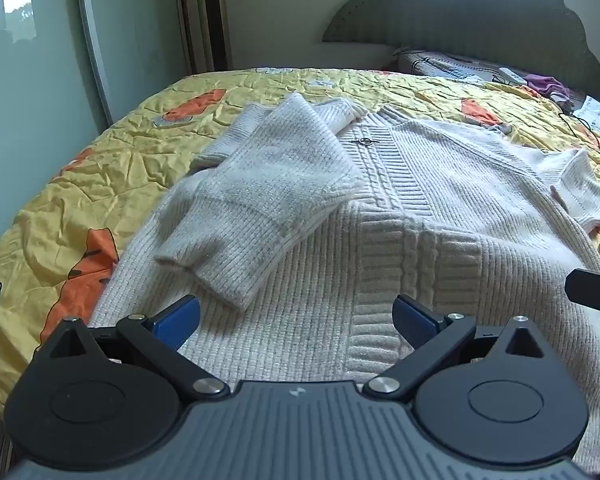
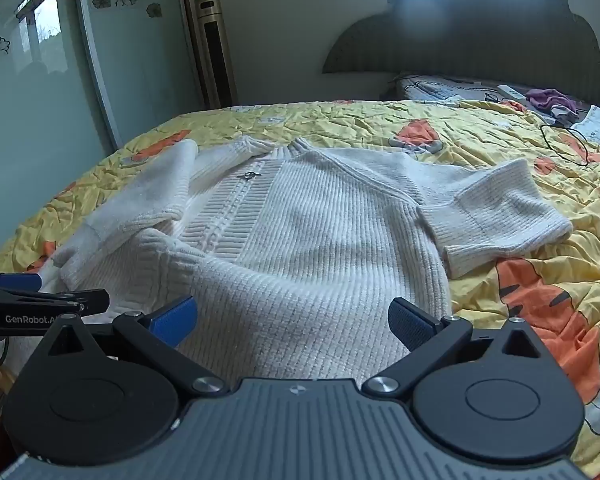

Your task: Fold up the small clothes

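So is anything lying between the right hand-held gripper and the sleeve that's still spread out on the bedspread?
Nothing visible. The right hand-held gripper is open over the sweater; the unfolded sleeve lies flat beyond, with only knit between.

"GenRobot.A", seemingly cut off, is printed on the left tool point(image 2: 40, 286).

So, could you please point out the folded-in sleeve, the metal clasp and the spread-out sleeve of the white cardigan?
folded-in sleeve point(image 1: 260, 196): left wrist view, middle of the sleeve lying across the front.
metal clasp point(image 1: 365, 141): left wrist view, on its ring.
spread-out sleeve point(image 2: 500, 216): right wrist view, mid-sleeve near the cuff.
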A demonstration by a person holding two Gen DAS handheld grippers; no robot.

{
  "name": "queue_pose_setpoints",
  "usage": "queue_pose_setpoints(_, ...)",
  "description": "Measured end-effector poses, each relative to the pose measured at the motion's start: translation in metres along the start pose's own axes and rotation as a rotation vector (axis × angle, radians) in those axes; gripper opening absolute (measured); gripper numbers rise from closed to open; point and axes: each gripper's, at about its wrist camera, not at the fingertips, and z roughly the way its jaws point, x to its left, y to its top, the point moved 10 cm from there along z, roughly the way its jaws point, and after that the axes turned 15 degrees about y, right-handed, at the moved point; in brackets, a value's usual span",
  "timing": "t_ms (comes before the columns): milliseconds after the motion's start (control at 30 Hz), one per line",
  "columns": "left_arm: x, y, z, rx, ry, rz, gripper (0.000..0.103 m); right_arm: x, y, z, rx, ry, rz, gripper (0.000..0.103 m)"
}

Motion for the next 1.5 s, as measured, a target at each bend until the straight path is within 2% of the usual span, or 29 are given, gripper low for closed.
queue_pose_setpoints(300, 0.002, 0.000, -0.004, -0.034, 0.000, 0.007, 0.103, 0.003, -0.001, 0.000, -0.014, 0.008, -0.011, 0.103)
queue_pose_setpoints(467, 0.010, 0.001, 0.003, -0.052, 0.019, -0.012, 0.103, 0.017, 0.000, 0.001, -0.061, 0.008, -0.107, 0.103)
queue_pose_setpoints(667, 0.021, 0.004, 0.000, -0.108, 0.020, -0.072, 0.103, 0.025, 0.000, 0.002, -0.044, 0.044, -0.151, 0.103)
queue_pose_setpoints(867, 0.040, 0.003, 0.004, -0.084, -0.025, -0.129, 0.103, 0.012, -0.006, 0.000, -0.042, 0.017, -0.141, 0.103)
queue_pose_setpoints(933, 0.047, 0.004, 0.007, -0.089, 0.000, -0.125, 0.103, -0.002, -0.008, -0.001, -0.054, 0.010, -0.105, 0.103)
queue_pose_setpoints(1033, 0.058, 0.007, 0.012, -0.137, 0.079, -0.065, 0.103, -0.018, -0.013, 0.004, -0.057, 0.008, -0.045, 0.103)
queue_pose_setpoints(1167, 0.080, 0.010, 0.027, -0.183, 0.153, -0.027, 0.103, -0.018, -0.020, 0.014, -0.058, 0.026, -0.024, 0.103)
queue_pose_setpoints(1500, 0.122, -0.005, 0.065, -0.122, 0.213, -0.092, 0.103, 0.001, -0.017, 0.025, -0.095, 0.083, -0.018, 0.103)
